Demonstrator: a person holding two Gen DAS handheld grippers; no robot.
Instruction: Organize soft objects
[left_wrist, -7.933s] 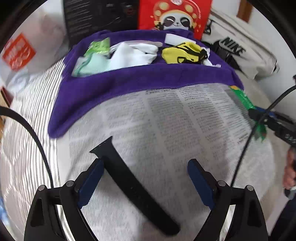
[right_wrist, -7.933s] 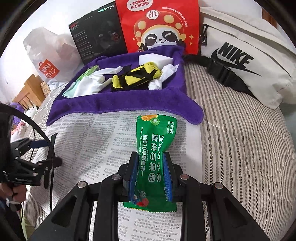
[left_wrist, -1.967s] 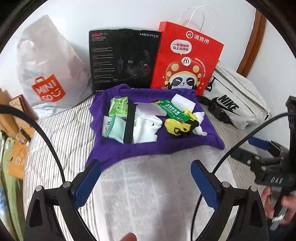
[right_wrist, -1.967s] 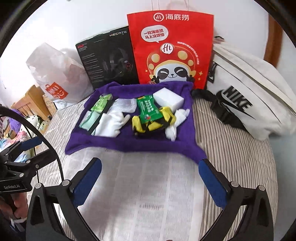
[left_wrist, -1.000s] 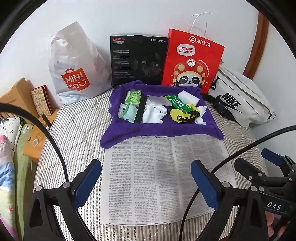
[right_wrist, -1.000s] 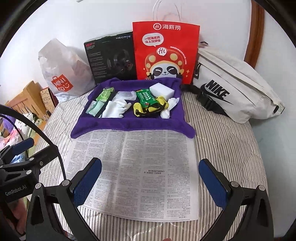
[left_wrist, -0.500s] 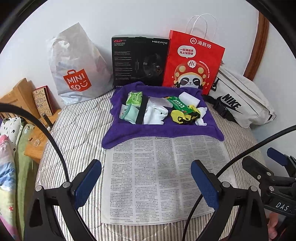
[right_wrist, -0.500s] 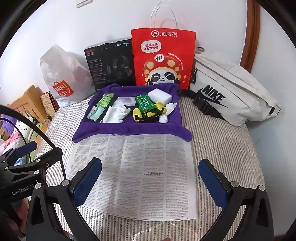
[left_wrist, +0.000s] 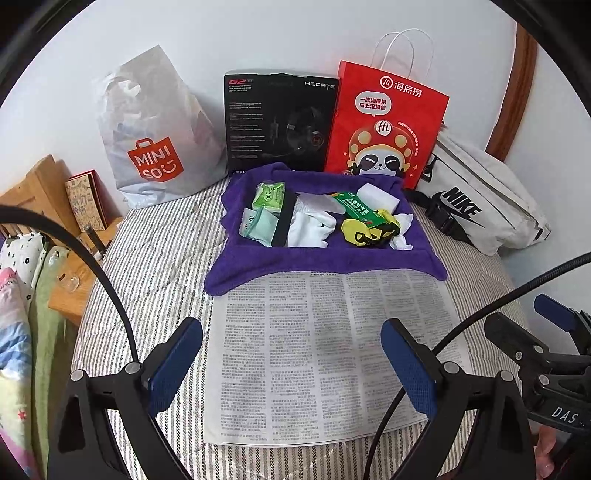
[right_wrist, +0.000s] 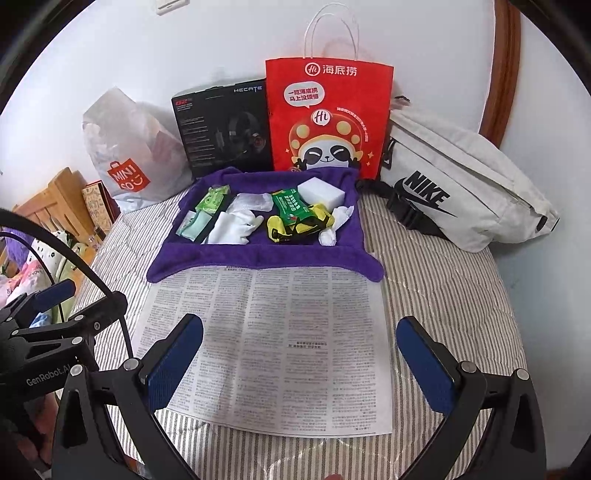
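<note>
A purple towel (left_wrist: 325, 264) (right_wrist: 258, 254) lies at the far end of a newspaper (left_wrist: 325, 354) (right_wrist: 273, 347) on the striped bed. On the towel rest a green packet (left_wrist: 352, 206) (right_wrist: 290, 208), a yellow-and-black item (left_wrist: 360, 230) (right_wrist: 291, 223), a white glove (left_wrist: 310, 229) (right_wrist: 232, 227), a black strap (left_wrist: 284, 221), a white sponge block (left_wrist: 378, 194) (right_wrist: 320, 192) and small green pouches (left_wrist: 267, 195). My left gripper (left_wrist: 291, 363) and right gripper (right_wrist: 301, 360) both hang open over the near part of the newspaper, holding nothing.
Against the wall stand a Miniso plastic bag (left_wrist: 155, 140), a black headset box (left_wrist: 279, 122), a red panda paper bag (left_wrist: 384, 125) and a white Nike waist bag (left_wrist: 480, 206). A wooden bedside stand (left_wrist: 48, 206) is at the left. A cable (left_wrist: 480, 317) crosses the left wrist view.
Both grippers have pulled back and risen slightly, so the towel and newspaper look a little farther. Earlier, the strap and green packet went from the newspaper onto the towel.
</note>
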